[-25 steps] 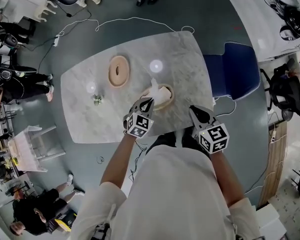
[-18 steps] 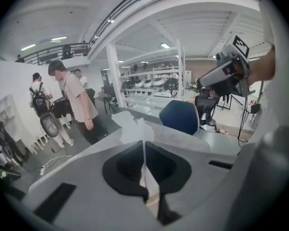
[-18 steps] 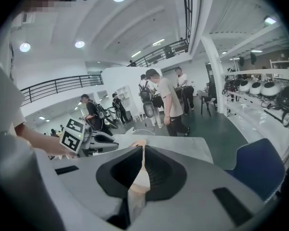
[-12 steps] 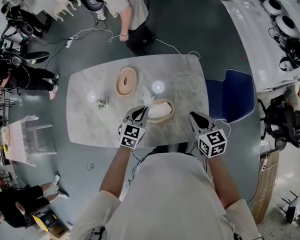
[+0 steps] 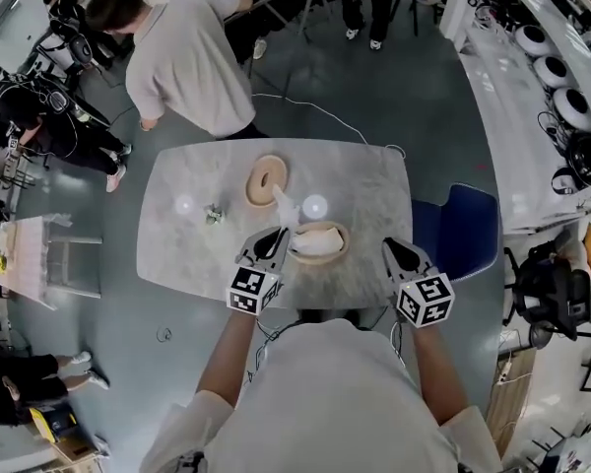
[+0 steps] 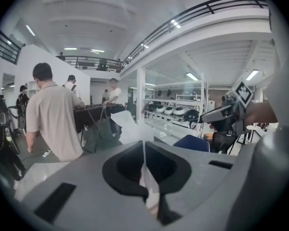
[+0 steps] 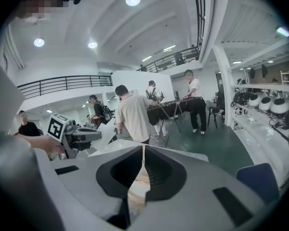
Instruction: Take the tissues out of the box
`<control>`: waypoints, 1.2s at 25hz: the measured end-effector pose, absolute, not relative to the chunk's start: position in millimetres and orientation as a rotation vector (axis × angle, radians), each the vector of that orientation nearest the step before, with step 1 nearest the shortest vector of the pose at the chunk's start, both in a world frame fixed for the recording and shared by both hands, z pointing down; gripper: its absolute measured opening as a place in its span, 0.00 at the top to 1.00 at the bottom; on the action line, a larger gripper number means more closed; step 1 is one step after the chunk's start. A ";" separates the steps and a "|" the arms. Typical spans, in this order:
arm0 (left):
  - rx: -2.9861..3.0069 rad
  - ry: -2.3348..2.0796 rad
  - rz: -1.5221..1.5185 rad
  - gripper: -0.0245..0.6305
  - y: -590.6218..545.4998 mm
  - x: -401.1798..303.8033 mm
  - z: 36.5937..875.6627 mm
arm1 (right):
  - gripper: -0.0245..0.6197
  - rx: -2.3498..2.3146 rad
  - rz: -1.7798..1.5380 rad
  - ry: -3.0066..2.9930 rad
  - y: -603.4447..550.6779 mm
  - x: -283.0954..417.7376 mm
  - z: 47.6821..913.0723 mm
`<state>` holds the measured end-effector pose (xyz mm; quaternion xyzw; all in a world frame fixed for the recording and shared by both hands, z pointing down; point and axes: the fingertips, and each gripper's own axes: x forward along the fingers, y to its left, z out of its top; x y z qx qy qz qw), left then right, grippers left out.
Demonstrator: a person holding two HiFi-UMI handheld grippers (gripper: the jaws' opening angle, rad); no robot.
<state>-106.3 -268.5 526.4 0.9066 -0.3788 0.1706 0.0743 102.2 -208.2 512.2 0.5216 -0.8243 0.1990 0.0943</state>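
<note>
A white tissue point(image 5: 284, 208) stands pulled up out of the round wooden tissue box point(image 5: 327, 256), leaning toward 11 o'clock from it. Its lower end seems to run into the white wad that fills the box's opening. The left gripper point(image 5: 278, 236), at the box's 9 o'clock, is closed on that sheet: its own view shows the paper pinched between the jaws and fanning out beyond them. The right gripper point(image 5: 390, 248) hangs at 3 o'clock, well apart from the box, its jaws together on nothing.

The box sits near the 6 o'clock edge of the marble counter point(image 5: 177, 254), with a wooden ring point(image 5: 268, 181) at its 11 o'clock.

Nothing steadies the box, so I judge the main risk is that a tight sheet drags it along or tips it. Thin paper could also tear at the pinch, or bring up a clump of sheets.
</note>
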 end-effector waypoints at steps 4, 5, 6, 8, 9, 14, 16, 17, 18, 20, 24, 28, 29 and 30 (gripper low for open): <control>2.703 -1.201 0.442 0.95 -263.0 -125.8 508.7 | 0.90 1.533 0.555 -2.466 -210.0 94.4 498.5; 2.701 -1.217 0.427 0.95 -261.7 -130.8 504.9 | 0.90 1.530 0.545 -2.471 -210.2 92.4 495.6; 2.698 -1.234 0.413 0.95 -260.7 -135.7 501.3 | 0.90 1.527 0.535 -2.476 -210.6 90.7 492.7; 2.694 -1.272 0.384 0.95 -258.4 -144.3 493.8 | 0.90 1.521 0.514 -2.488 -210.6 88.3 486.6; 2.695 -1.289 0.369 0.95 -256.6 -147.8 489.8 | 0.90 1.519 0.505 -2.493 -209.7 87.8 483.7; 2.679 -1.372 0.312 0.95 -247.7 -166.5 469.6 | 0.90 1.520 0.459 -2.515 -207.1 85.0 470.7; 2.674 -1.402 0.290 0.95 -245.0 -176.3 462.1 | 0.90 1.519 0.435 -2.519 -207.8 81.3 465.8; 2.671 -1.416 0.281 0.95 -244.0 -180.7 458.3 | 0.90 1.519 0.419 -2.521 -208.8 79.7 462.9; 2.668 -1.429 0.273 0.95 -243.5 -184.6 454.2 | 0.90 1.521 0.400 -2.525 -210.3 78.4 459.2; 2.666 -1.453 0.251 0.95 -243.4 -190.8 444.9 | 0.90 1.525 0.356 -2.536 -213.8 76.0 449.5; 2.667 -1.493 0.212 0.95 -242.2 -196.2 430.0 | 0.90 1.521 0.271 -2.563 -216.0 73.2 431.1; 2.660 -1.514 0.204 0.95 -241.8 -198.1 424.6 | 0.90 1.523 0.227 -2.571 -217.5 73.5 422.4; 2.659 -1.516 0.202 0.95 -242.6 -198.8 423.2 | 0.90 1.524 0.222 -2.567 -218.6 73.4 421.2; 2.658 -1.518 0.201 0.95 -243.5 -199.2 421.7 | 0.90 1.526 0.217 -2.564 -219.5 73.5 419.8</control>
